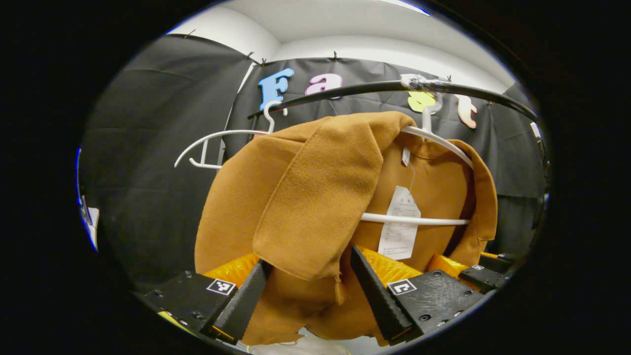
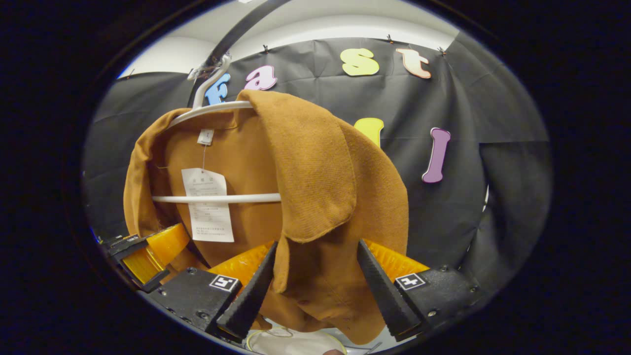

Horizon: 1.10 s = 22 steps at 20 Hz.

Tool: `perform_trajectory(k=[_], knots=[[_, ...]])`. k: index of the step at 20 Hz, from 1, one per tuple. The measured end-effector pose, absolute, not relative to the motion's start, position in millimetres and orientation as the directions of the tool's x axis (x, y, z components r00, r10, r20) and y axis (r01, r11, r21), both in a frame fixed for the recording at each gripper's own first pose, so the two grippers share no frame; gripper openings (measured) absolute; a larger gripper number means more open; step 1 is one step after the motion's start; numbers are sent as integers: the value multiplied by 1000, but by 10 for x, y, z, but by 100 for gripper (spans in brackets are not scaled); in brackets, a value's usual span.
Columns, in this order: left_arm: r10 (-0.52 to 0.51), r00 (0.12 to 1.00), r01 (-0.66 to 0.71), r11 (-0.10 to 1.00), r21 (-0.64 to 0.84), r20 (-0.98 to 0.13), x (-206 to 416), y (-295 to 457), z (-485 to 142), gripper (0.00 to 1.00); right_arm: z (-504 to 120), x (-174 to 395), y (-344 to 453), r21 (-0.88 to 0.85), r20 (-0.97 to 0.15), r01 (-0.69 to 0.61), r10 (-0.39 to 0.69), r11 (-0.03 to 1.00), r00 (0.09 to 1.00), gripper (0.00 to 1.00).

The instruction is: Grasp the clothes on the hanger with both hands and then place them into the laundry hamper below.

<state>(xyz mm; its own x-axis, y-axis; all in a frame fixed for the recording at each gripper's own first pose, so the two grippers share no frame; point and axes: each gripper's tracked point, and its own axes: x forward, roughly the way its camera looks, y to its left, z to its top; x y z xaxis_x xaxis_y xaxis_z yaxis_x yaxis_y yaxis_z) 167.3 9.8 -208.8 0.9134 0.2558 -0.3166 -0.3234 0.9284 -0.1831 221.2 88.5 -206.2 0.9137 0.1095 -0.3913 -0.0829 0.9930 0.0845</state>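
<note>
A brown jacket [image 1: 315,197] hangs on a white hanger [image 1: 443,143] from a black rail [image 1: 345,91]. My left gripper [image 1: 309,260] is open, its fingers standing either side of one front flap of the jacket. The right gripper [image 1: 473,268] shows low at the right, by the other flap. In the right gripper view the jacket [image 2: 315,162] hangs from the hanger [image 2: 212,108], and my right gripper [image 2: 318,246] is open with the nearer flap between its fingers. The left gripper [image 2: 148,256] sits at the lower left. The hamper's pale rim [image 2: 296,340] lies below.
An empty white hanger [image 1: 217,143] hangs on the rail left of the jacket. A paper tag [image 1: 399,222] dangles inside the collar, across the hanger's bar [image 1: 419,220]. Black cloth wall [image 2: 468,197] stands close behind.
</note>
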Motion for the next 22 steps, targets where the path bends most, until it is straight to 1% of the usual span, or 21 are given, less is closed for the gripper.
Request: perform_trajectory(k=[2,3,4,5,6,8,9,10,11,12,13,14,15,16,17,18,19,20,22], knots=[[286,903,-353,919,-175,-319,1681,139,-2103,100,-2056,2215,863,91,-391,-76,105,993,914,98],[296,900,-363,916,-174,-319,1684,163,-2108,88,-2053,2226,867,100,-383,-86,118,991,916,90],[304,898,-370,913,-171,-319,1696,198,-2111,76,-2044,2234,855,109,-374,-90,125,990,919,86],[305,897,-371,913,-172,-320,1700,218,-2124,64,-2023,2221,829,124,-363,-85,125,989,923,77],[302,896,-370,913,-171,-326,1690,214,-2127,52,-2013,2208,770,141,-356,-66,113,988,928,72],[309,891,-380,908,-175,-332,1632,274,-2126,27,-2043,2174,669,172,-360,-30,91,985,929,51],[303,893,-377,908,-185,-334,1603,282,-2117,15,-2066,2161,659,187,-367,-24,92,982,926,36],[276,901,-356,911,-207,-336,1601,235,-2111,3,-2073,2159,623,201,-371,-13,89,979,924,33],[253,907,-339,913,-226,-338,1581,202,-2104,8,-2062,2149,556,216,-370,1,81,976,925,24],[237,910,-329,912,-244,-340,1575,205,-2124,8,-2046,2148,486,233,-367,21,68,972,928,24],[218,915,-313,914,-259,-339,1594,211,-2127,3,-2022,2121,400,246,-363,48,46,968,931,22],[191,921,-294,913,-282,-340,1528,189,-2078,3,-2005,2104,333,263,-357,69,30,962,934,19],[171,923,-281,911,-302,-345,1492,175,-2048,3,-1974,2088,291,285,-349,80,25,955,937,12],[151,925,-270,907,-323,-349,1459,180,-2029,3,-1952,2065,256,303,-343,91,19,949,939,10],[141,926,-264,906,-332,-351,1437,209,-2008,7,-1936,2051,208,318,-336,104,9,942,942,8],[137,929,-259,905,-338,-345,1411,239,-1967,3,-1915,2038,145,332,-329,119,-4,936,944,8],[127,936,-246,904,-351,-330,1384,275,-1900,7,-1891,2015,75,344,-317,137,-22,929,948,7],[116,943,-231,904,-361,-313,1358,285,-1836,3,-1853,1995,27,360,-299,148,-37,921,954,7],[115,949,-221,907,-359,-294,1285,390,-1722,3,-1771,1982,-77,387,-271,167,-61,907,961,8]])
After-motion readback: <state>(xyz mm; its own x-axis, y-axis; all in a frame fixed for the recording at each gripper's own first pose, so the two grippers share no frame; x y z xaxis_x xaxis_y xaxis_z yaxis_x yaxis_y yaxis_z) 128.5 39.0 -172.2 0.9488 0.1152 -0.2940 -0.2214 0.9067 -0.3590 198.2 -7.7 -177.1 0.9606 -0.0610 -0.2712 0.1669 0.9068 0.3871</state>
